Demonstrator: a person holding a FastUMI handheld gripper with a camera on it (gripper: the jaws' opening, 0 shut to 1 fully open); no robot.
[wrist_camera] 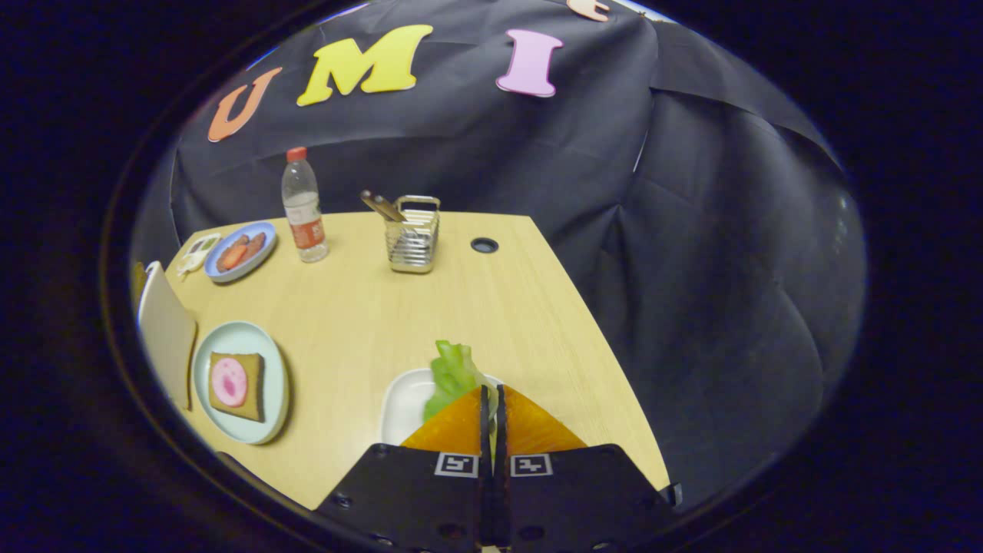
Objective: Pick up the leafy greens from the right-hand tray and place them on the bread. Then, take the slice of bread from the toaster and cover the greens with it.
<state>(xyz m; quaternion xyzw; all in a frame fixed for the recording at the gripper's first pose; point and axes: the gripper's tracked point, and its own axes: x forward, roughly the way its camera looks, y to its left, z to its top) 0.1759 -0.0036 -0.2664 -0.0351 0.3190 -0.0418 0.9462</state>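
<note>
The leafy greens [453,372] stand at the fingertips of the gripper [492,392], rising just ahead of them at 12 o'clock and leaning slightly toward 11 o'clock. The two fingers are closed almost flat together, with only a thin slit between them; the lower end of the greens runs down into that slit, so the fingers appear clenched on the leaf. Directly beneath the greens lies a white tray [403,407], partly covered by the fingers.

At 9 o'clock from the fingertips sits a pale round plate [278,376] bearing a slice of bread [257,403] topped with a pink round slice. Further out at 9 o'clock, a pale upright object stands at the table's edge; its nature cannot be told.

At 11 o'clock, well apart, are a blue plate [257,263] of reddish food and a water bottle [303,207]. At 12 o'clock stands a wire toaster rack [415,238] holding a brown slice [382,206]. All rest on a wooden table [530,307].
</note>
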